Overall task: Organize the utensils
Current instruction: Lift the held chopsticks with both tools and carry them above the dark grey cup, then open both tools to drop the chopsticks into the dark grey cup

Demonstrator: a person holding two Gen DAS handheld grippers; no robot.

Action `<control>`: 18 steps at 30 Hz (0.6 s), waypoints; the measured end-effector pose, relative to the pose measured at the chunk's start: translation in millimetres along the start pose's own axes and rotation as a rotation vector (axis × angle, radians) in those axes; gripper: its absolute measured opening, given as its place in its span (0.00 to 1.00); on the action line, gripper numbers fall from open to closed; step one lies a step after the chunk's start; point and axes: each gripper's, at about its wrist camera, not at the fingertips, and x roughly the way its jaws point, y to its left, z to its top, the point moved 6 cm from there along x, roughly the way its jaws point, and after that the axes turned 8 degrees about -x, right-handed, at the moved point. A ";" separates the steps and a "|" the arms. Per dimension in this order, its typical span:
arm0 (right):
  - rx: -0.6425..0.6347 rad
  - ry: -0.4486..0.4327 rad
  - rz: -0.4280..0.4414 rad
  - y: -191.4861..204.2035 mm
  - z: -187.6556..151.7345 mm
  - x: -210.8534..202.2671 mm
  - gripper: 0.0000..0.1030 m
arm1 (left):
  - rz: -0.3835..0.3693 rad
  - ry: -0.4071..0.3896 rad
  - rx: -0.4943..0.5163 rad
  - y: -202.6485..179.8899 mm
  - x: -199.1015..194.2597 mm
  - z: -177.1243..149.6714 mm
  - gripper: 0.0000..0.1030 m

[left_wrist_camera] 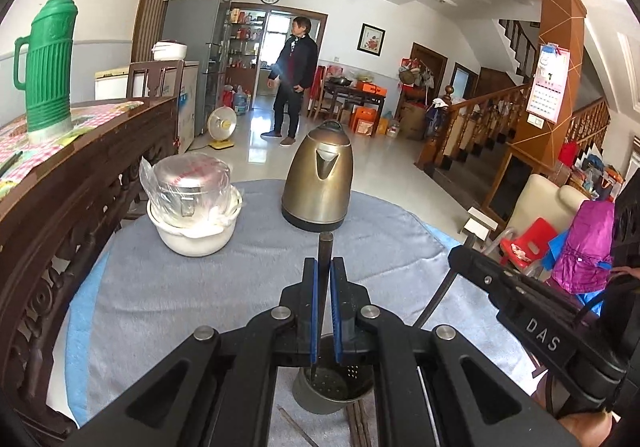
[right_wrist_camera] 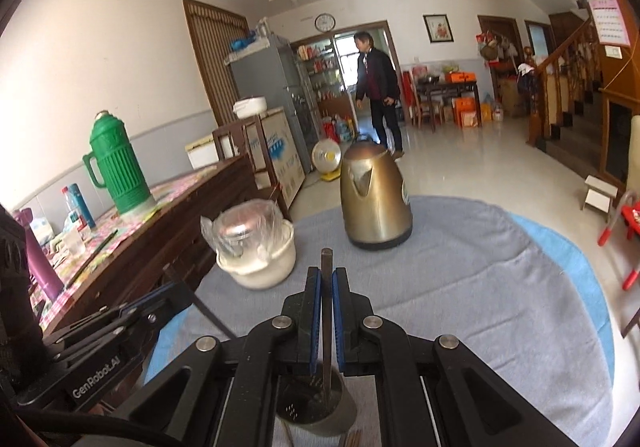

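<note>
Left wrist view: your left gripper (left_wrist_camera: 324, 271) has its jaws nearly shut on a dark chopstick (left_wrist_camera: 325, 247), standing upright with its tip down inside the perforated holder cup (left_wrist_camera: 332, 387) at the near edge of the surface (left_wrist_camera: 160, 287). Loose chopsticks (left_wrist_camera: 360, 427) lie just beside the cup. Risk here, I'd guess: if you tilt while letting go, the stick levers on the rim and tips that cup. Your right gripper (left_wrist_camera: 532, 311) comes in from the right, so the two could bump

Right wrist view: right gripper (right_wrist_camera: 326, 279) jaws are also pinched on a chopstick (right_wrist_camera: 326, 263), tip in the same cup (right_wrist_camera: 316, 407). Two sticks dropping together may jam. Only this view shows the left gripper (right_wrist_camera: 168, 299) from the side, holding its stick at a slant. The kettle (right_wrist_camera: 374, 199) and the white bowl (right_wrist_camera: 260, 263) sit toward the far edge, well apart from the cup
</note>
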 end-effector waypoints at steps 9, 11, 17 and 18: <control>0.007 0.031 0.023 12.2 -12.0 1.3 0.06 | 0.004 0.025 -0.016 4.5 4.0 -11.6 0.06; 0.007 0.039 0.025 13.1 -13.7 1.2 0.06 | 0.003 0.033 -0.015 4.4 5.7 -13.0 0.06; 0.018 0.064 0.041 14.6 -21.3 2.6 0.07 | -0.012 0.032 -0.011 2.1 3.2 -13.6 0.06; 0.021 0.067 0.044 14.8 -21.6 2.1 0.07 | -0.014 0.029 -0.007 1.9 2.3 -12.6 0.06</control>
